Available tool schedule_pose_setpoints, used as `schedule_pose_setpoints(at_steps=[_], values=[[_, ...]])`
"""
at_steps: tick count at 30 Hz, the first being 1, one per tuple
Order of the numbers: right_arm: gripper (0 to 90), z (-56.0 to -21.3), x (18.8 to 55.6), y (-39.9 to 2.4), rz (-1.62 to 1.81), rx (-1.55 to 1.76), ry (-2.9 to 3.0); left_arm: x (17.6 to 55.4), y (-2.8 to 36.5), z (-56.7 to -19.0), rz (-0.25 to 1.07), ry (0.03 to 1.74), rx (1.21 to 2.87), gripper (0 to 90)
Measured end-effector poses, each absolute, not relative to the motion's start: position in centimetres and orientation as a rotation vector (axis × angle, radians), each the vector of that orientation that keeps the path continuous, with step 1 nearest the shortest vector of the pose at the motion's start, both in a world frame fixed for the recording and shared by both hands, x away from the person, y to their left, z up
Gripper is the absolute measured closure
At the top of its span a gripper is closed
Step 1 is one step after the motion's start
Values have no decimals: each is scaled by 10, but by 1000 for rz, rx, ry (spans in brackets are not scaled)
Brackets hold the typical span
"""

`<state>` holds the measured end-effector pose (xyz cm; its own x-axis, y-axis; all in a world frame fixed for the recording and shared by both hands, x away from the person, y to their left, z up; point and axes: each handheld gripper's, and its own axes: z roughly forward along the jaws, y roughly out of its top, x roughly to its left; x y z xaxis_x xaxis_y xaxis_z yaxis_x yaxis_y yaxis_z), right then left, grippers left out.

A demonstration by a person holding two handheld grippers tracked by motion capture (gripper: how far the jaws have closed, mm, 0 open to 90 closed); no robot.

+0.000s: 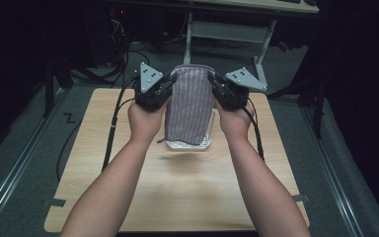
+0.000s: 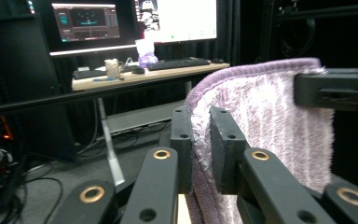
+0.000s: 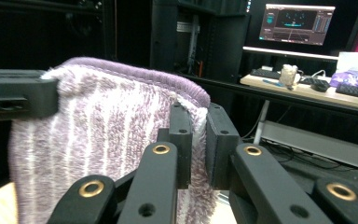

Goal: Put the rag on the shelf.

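A purple and white striped towel (image 1: 190,101) hangs in the air above the wooden table (image 1: 177,197), stretched between both grippers. My left gripper (image 1: 170,79) is shut on its upper left corner, and my right gripper (image 1: 211,77) is shut on its upper right corner. In the left gripper view the fluffy towel (image 2: 270,121) is pinched between the two black jaws, with the gripper (image 2: 200,144) closed on its edge. In the right gripper view the towel (image 3: 102,140) spreads to the left and the gripper (image 3: 198,140) clamps its edge. The towel's lower end hangs over a white tray (image 1: 190,144).
The white tray lies on the table's middle, partly hidden by the towel. Beyond the table stands a desk (image 2: 144,74) with monitors (image 2: 86,21), a keyboard and small items. Cables (image 1: 113,123) trail from the grippers across the table's left side and the floor.
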<state>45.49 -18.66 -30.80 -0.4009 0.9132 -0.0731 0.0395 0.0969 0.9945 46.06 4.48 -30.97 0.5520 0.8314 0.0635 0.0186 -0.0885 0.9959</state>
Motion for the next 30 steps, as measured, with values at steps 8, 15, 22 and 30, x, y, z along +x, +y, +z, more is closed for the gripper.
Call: schedule_pose_setpoints(at_steps=[8,15,22,30], values=[[832,-311,474,-193,1375,1010,1608,481,33,-322,797,789,1579,805],[829,-316,486,-189,1365,1025,1645,492,38,-321,793,826,1569,804],[828,-329,512,-183,1323,1092,1722,514,36,-329,824,903,1673,797],[635,-344,529,-182,1239,1157,1766,530,41,-348,753,1007,1697,674]])
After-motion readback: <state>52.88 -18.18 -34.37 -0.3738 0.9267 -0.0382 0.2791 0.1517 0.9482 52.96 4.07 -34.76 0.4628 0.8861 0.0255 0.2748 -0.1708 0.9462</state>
